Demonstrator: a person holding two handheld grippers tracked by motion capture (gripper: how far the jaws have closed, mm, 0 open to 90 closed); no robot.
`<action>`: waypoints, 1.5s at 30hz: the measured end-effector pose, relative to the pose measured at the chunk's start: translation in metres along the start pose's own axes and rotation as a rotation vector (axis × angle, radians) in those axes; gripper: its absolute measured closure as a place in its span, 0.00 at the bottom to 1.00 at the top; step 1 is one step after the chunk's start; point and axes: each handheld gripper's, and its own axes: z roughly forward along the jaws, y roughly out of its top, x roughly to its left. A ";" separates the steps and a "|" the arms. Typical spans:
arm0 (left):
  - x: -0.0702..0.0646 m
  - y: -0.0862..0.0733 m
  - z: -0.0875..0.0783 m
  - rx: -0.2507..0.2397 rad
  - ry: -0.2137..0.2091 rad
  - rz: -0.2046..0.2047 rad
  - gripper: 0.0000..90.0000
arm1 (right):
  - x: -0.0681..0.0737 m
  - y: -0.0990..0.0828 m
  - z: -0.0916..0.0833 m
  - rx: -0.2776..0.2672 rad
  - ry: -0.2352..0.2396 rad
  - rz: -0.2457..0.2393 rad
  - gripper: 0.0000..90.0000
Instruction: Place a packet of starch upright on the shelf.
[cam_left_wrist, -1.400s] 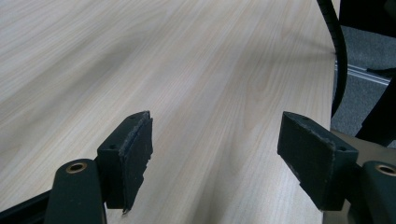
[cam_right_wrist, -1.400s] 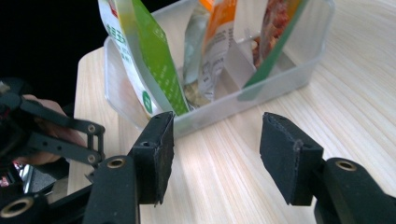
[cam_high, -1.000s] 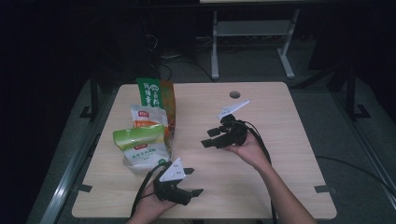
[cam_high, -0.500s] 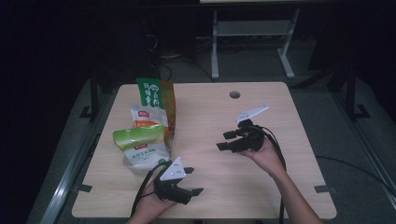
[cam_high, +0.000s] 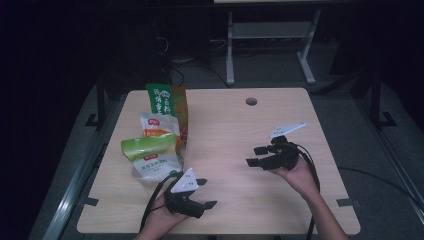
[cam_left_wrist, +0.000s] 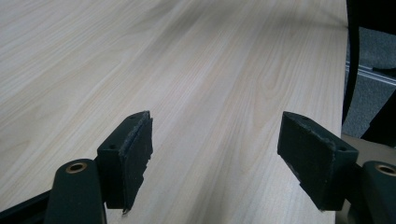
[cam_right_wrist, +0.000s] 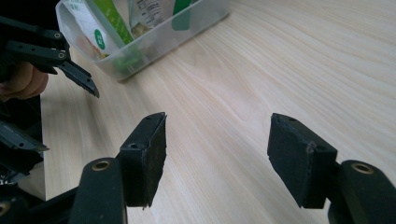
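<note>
My left gripper rests near the table's front edge, held in a hand, jaws open over bare wood. At the right side of the table my right gripper points left, and its jaws have just been opening; nothing lies between them. A clear plastic bin at the table's left holds three snack bags: a tall green and orange one, a white and orange one and a green and white one. Neither gripper touches the bin.
The light wooden table has a round cable hole near its far edge. In the right gripper view the left gripper's fingers show beside the bin. Cables trail from both grippers toward the person.
The right gripper has moved away from the bin toward the table's right side and a little lower. The left gripper has stayed where it was.
</note>
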 end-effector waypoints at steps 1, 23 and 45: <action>0.000 0.000 0.000 0.002 0.000 -0.002 0.29 | -0.001 -0.002 -0.001 0.000 -0.002 0.002 0.41; 0.000 0.000 0.000 0.005 0.004 0.008 0.29 | -0.006 -0.040 -0.021 -0.004 -0.047 0.050 0.39; -0.001 -0.001 0.000 0.007 0.004 0.001 0.29 | 0.000 -0.074 -0.035 -0.016 -0.075 0.088 0.38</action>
